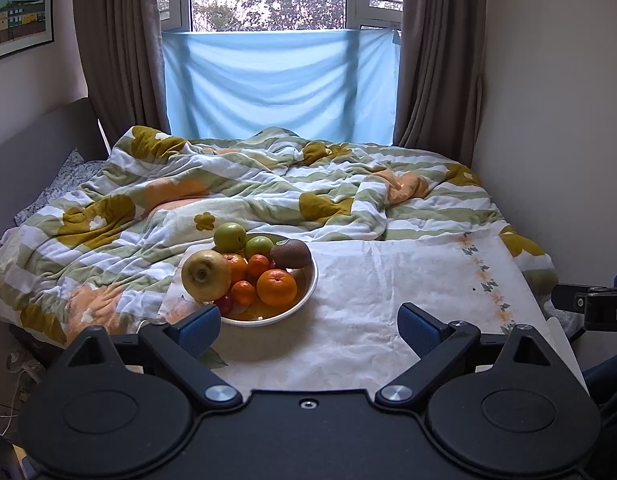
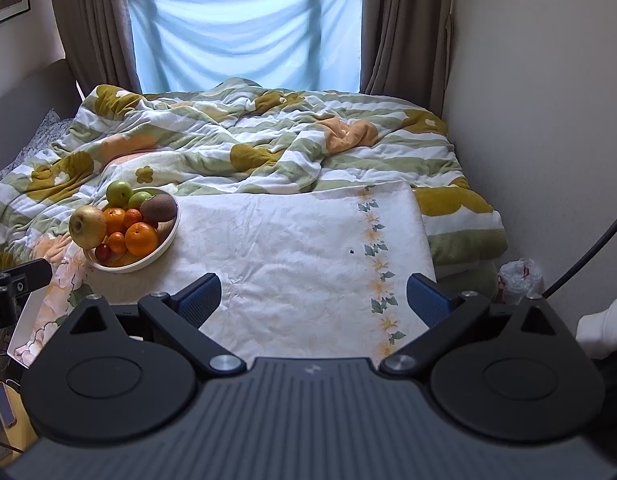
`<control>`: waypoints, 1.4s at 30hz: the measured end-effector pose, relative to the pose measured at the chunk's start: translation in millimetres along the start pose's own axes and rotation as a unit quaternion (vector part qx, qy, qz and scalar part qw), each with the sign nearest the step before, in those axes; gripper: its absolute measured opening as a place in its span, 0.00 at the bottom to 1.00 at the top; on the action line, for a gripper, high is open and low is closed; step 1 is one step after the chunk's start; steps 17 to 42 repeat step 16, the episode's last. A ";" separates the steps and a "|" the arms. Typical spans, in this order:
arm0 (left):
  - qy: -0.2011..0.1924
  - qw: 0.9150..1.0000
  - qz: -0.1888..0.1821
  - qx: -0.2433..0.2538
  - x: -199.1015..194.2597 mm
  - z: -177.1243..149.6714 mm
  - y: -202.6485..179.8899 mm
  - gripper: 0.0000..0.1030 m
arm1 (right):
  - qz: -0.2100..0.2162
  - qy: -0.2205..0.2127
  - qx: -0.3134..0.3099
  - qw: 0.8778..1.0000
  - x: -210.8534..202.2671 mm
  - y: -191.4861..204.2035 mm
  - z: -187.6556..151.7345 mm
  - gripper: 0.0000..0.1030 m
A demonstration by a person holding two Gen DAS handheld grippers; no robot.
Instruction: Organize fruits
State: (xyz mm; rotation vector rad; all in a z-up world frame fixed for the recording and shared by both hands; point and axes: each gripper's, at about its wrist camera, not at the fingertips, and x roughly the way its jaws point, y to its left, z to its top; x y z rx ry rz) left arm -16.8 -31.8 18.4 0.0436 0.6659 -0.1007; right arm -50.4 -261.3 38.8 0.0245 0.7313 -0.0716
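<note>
Bedroom setup: rumpled flowery duvet [image 1: 236, 184] on the bed, and a white floral cloth [image 2: 300, 240] spread over a flat surface in front of it. My fruit bowl [image 1: 304, 296] sits on the cloth's left side, piled with oranges [image 1: 276, 287], green apples [image 1: 230, 237], a kiwi [image 1: 290, 254] and a yellow pear [image 1: 206, 275]. Both my left gripper [image 1: 308, 334] and right gripper [image 2: 313, 298] hang wide open, holding nothing, well short of the bowl.

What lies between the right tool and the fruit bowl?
Only bare white floral cloth lies between the open right tool and the fruit bowl, seen in the right wrist view.
</note>
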 end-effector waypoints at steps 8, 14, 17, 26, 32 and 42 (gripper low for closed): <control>-0.003 1.000 0.007 -0.003 -1.9 -0.6 0.5 0.95 | 0.000 0.002 0.000 1.000 0.5 0.6 0.6 1.00; -0.014 1.000 0.015 0.010 -4.7 -0.7 -1.2 0.95 | 0.001 0.002 0.000 1.000 0.9 1.6 0.7 1.00; -0.012 1.000 0.013 0.008 -4.6 0.0 -0.6 0.95 | 0.001 0.003 0.000 1.000 0.9 1.6 0.7 1.00; -0.012 1.000 0.013 0.008 -4.6 0.0 -0.6 0.95 | 0.001 0.003 0.000 1.000 0.9 1.6 0.7 1.00; -0.012 1.000 0.013 0.008 -4.6 0.0 -0.6 0.95 | 0.001 0.003 0.000 1.000 0.9 1.6 0.7 1.00; -0.012 1.000 0.013 0.008 -4.6 0.0 -0.6 0.95 | 0.001 0.003 0.000 1.000 0.9 1.6 0.7 1.00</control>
